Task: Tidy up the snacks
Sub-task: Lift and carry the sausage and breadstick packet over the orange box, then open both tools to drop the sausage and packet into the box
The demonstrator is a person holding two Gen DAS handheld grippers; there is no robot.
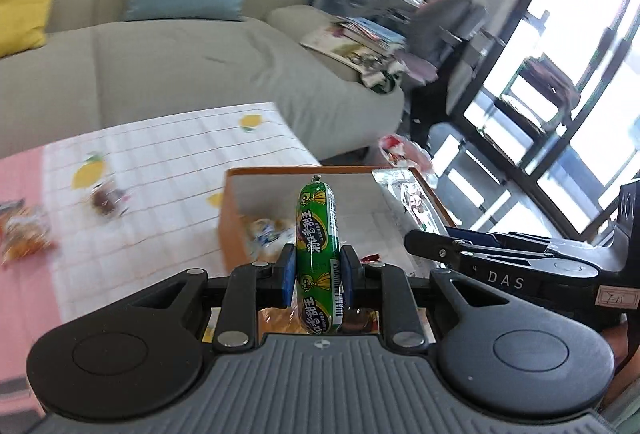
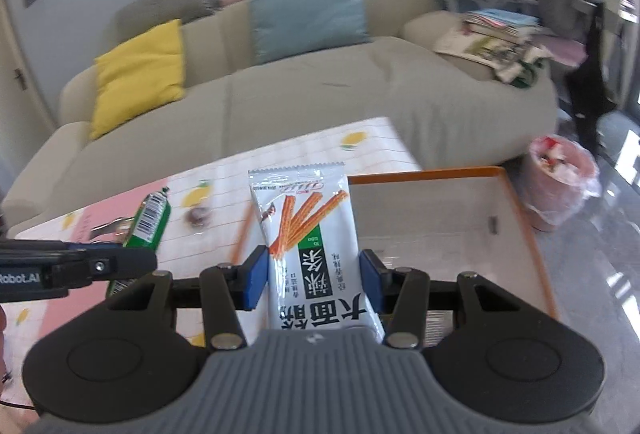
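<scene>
My left gripper [image 1: 317, 272] is shut on a green sausage stick [image 1: 318, 234] held upright above the table. It hangs just before the orange-rimmed box [image 1: 230, 218], which holds a small wrapped snack [image 1: 266, 232]. My right gripper [image 2: 314, 280] is shut on a white packet with orange sticks printed on it [image 2: 310, 234], above the box's rim [image 2: 420, 174]. The right gripper also shows at the right of the left wrist view [image 1: 432, 240], with the packet [image 1: 404, 194] edge-on. The left gripper with the sausage [image 2: 150, 218] shows at the left of the right wrist view.
Loose snacks lie on the lemon-print tablecloth [image 1: 160, 162]: an orange bag [image 1: 26, 234] and a small brown sweet [image 1: 105, 199]. A beige sofa [image 2: 320, 94] stands behind the table. A pink-lined bin [image 2: 560, 182] stands on the floor to the right.
</scene>
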